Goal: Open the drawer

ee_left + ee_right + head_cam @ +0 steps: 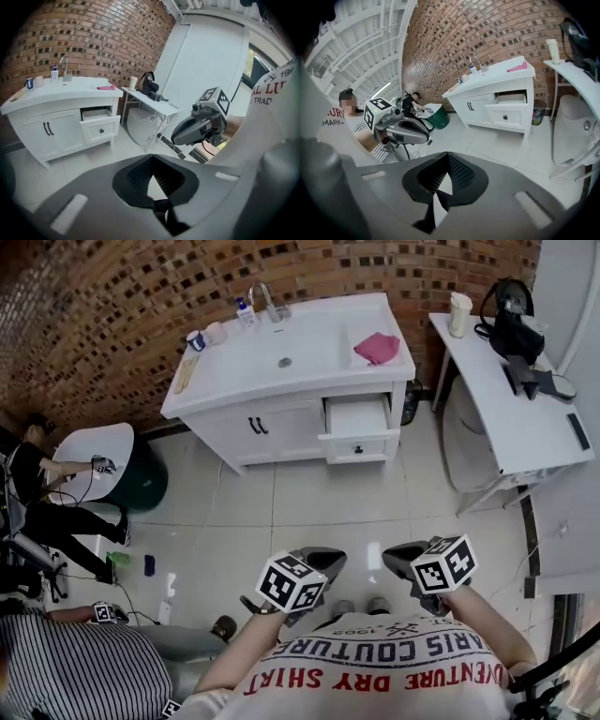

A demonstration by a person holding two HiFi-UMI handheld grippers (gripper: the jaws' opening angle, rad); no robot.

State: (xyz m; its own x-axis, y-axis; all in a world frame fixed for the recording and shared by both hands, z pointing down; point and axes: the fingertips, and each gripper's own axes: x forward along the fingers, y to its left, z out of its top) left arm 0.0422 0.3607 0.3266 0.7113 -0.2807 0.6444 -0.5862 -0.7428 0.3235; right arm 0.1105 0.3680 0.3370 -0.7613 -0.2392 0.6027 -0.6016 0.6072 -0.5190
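Brick wall at back, white vanity (291, 427) against it. The drawer (357, 423) sits on its right side, under the pink cloth (377, 347). It stands partly pulled out, white front w/ small dark knob. Inside is plain white; contents can't be made out. Well away from it, by the wearer's shirt (375, 671), left gripper (326, 559) & right gripper (401, 561) hang over tiled floor (300, 502), both w/ jaws closed, nothing between them.
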